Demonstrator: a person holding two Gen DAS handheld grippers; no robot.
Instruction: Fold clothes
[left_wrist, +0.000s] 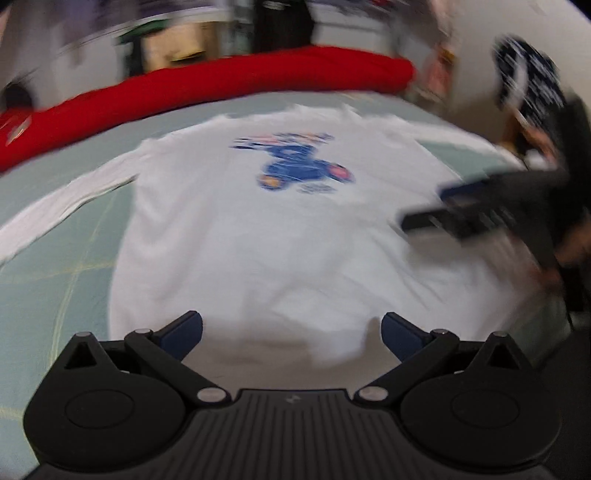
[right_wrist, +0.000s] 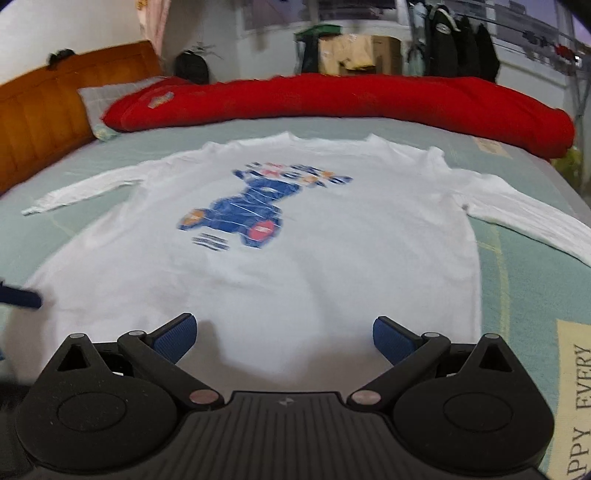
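Note:
A white long-sleeved shirt (left_wrist: 266, 236) (right_wrist: 295, 258) with a blue printed figure (right_wrist: 255, 206) lies flat on the bed, both sleeves spread out to the sides. My left gripper (left_wrist: 291, 334) hovers open over the shirt's near hem, with nothing between its blue pads. My right gripper (right_wrist: 284, 338) is also open above the hem, further to the right. In the left wrist view the right gripper (left_wrist: 461, 210) shows as a blurred dark shape over the shirt's right side. A blue fingertip (right_wrist: 22, 295) of the left gripper shows at the left edge of the right wrist view.
The shirt lies on a pale green bedsheet (right_wrist: 524, 273). A long red blanket roll (right_wrist: 332, 99) runs along the far side. A wooden headboard (right_wrist: 40, 107) and a pillow (right_wrist: 96, 99) stand at the left. Cardboard boxes (right_wrist: 354, 55) and hanging clothes (right_wrist: 458, 44) are beyond the bed.

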